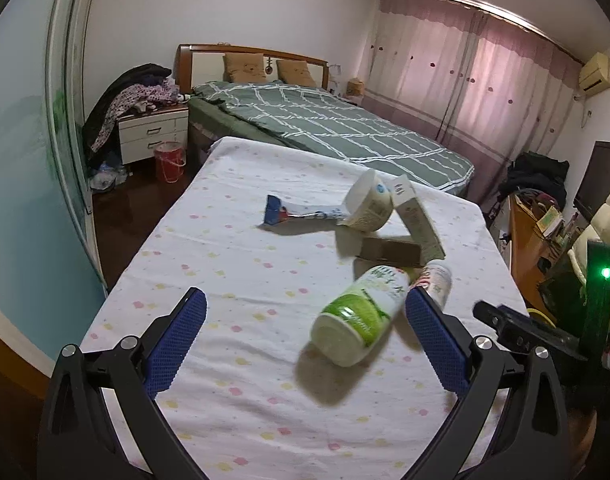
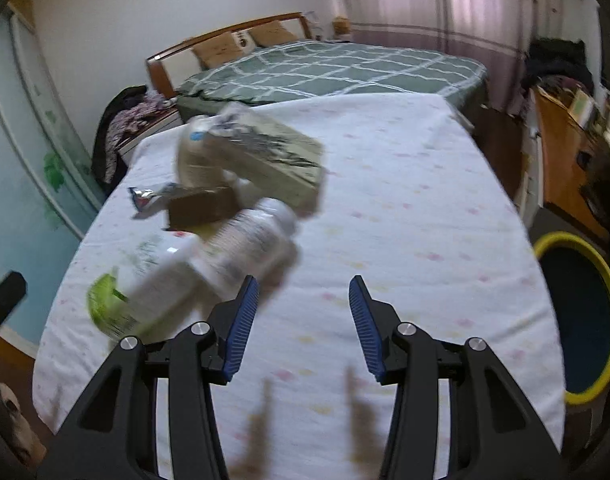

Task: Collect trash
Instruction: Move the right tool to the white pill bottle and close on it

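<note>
both tongs agape, empty: left tongs (image 1: 305,320), right tongs (image 2: 303,300); ribbed blue pads; cylindrical green-labelled plastic bottle (image 1: 359,316) on dotted cloth (image 1: 241,280).

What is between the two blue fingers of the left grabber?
The green-labelled bottle lies on the sheet between them, nearer one finger, in the left wrist view.

Table (image 1: 233,360) draped in white cloth with pastel dots. Lying on it: green-labelled white bottle (image 1: 361,314), smaller white bottle (image 1: 437,280), brown cardboard piece (image 1: 389,250), paper cup (image 1: 367,202) on its side, pale carton (image 1: 419,216), flattened blue-and-white wrapper (image 1: 297,212).
</note>
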### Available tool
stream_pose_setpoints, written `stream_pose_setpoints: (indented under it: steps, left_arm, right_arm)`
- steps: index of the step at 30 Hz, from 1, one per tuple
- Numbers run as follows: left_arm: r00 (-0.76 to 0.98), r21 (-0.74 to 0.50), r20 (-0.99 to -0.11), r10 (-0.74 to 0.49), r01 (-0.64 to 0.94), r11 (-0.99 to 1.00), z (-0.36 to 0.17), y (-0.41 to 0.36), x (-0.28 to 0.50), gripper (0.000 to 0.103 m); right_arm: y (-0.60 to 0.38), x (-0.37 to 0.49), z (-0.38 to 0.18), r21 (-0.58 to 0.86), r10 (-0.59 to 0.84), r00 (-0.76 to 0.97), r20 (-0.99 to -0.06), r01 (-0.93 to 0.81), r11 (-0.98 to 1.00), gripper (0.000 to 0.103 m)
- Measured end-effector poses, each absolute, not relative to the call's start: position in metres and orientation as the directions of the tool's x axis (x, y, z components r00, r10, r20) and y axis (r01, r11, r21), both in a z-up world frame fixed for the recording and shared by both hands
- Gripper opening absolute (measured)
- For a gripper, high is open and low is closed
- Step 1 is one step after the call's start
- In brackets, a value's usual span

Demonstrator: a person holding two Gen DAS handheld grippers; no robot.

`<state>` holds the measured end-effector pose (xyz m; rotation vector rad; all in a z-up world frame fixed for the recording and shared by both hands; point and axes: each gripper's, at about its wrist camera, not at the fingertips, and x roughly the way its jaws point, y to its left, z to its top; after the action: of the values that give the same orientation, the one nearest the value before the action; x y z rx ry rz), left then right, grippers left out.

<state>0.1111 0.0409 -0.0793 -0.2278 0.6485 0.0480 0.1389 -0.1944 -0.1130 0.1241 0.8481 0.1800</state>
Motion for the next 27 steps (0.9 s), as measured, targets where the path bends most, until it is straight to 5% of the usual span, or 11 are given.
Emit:
stream_pose_setpoints:
  steps: [11, 27]
  left_arm:
    - [0.782, -0.209, -0.623, -0.017, -0.145, 0.967, -0.091, 0.059, 0.115, 0.098]
    - [0.759, -0.234, -0.649, -0.058, -0.127, 0.964, -0.107, 0.06, 0.125, 0.098]
  right_arm:
    - [-0.155, 0.165, -0.124, 0.19, 0.188, 0.649, -0.737, -0.068, 0.979, 0.068]
    - [-0.165, 0.172, -0.139, 0.146, 0.109, 0.652, -0.75, 0.002, 0.989, 0.069]
